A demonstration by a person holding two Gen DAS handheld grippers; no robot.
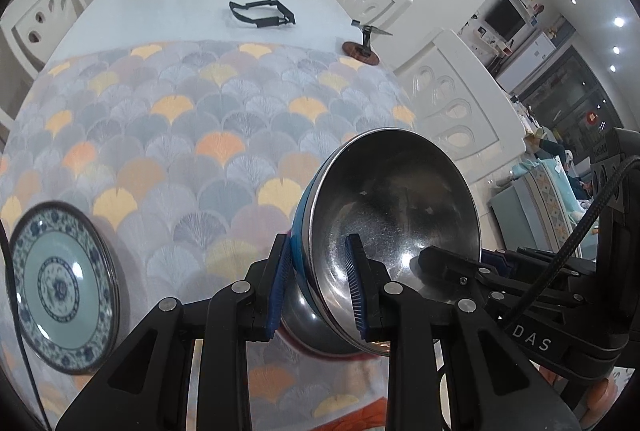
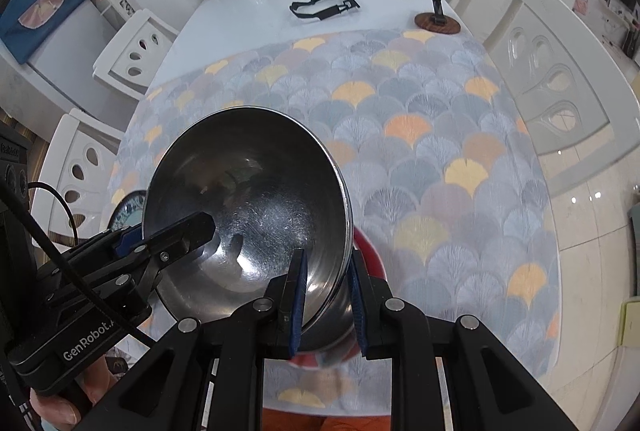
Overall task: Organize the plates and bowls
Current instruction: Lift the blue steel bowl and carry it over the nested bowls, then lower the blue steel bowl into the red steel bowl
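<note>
Grip: left gripper (image 1: 318, 283) and right gripper (image 2: 326, 305) each clamp opposite rims of the steel bowl (image 1: 394, 231), held tilted above the table.
Beneath: a red dish (image 2: 366, 255) shows under the bowl.
Beside: patterned plate (image 1: 62, 287) lies on the fan-print cloth (image 1: 192, 135), left of the bowl.
Beyond: open cloth, then a black frame (image 1: 262, 14) and a small stand (image 1: 362, 49) on bare white tabletop (image 1: 160, 3).
Edges: white chairs (image 1: 448, 103) line the sides.

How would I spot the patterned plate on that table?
Start at the fan-patterned tablecloth covering the table's near half. At its left edge lies a round plate, pale green with blue-and-white floral bands. Unlike the shiny steel bowl, it rests flat, untouched.
</note>
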